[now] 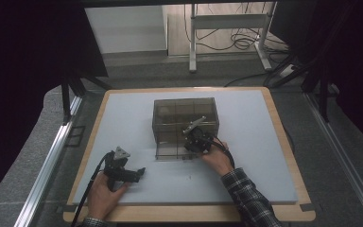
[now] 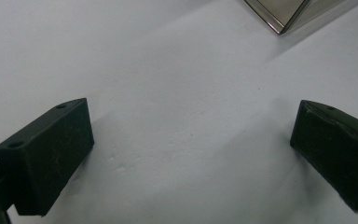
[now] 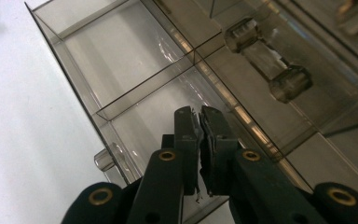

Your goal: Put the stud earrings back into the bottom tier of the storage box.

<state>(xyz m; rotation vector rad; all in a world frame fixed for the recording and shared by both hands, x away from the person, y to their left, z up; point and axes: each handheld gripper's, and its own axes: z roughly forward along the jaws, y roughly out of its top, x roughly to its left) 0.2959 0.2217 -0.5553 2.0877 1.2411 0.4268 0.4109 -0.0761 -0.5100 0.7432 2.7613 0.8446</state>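
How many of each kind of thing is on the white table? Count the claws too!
Clear smoky drawer box: 1
Pulled-out drawers: 1
Claws: 2, the left claw open, the right claw shut over the drawer
Total: 4

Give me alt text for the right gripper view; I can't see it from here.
The right gripper, its two black jaws shut together with nothing visible between them, hangs over the open drawer of a smoky clear plastic box. A thin divider splits the drawer into compartments, and the white table lies to the left.
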